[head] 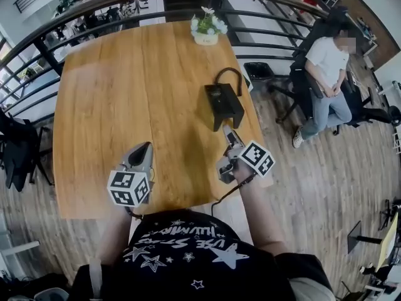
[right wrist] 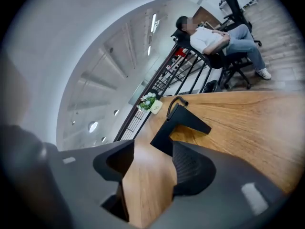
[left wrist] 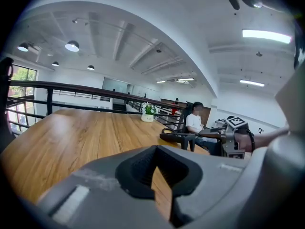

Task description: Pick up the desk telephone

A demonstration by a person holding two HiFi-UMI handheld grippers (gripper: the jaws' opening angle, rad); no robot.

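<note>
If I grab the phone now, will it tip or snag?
Probably rigid: the phone looks like hard black plastic. It stands propped at an angle, so a push may tip it. The cord looped at its far end could drag.

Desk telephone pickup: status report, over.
Right gripper open, empty, just short of desk telephone. Left gripper shut, empty. Desk telephone sits on table, untouched. Nothing in the way.

Telephone: near end is covered by a jaw of the right gripper in that gripper's view; keys cannot be made out.
Table: near edge is hidden by the person's shirt.
Flower pot: label is too small to be read.
</note>
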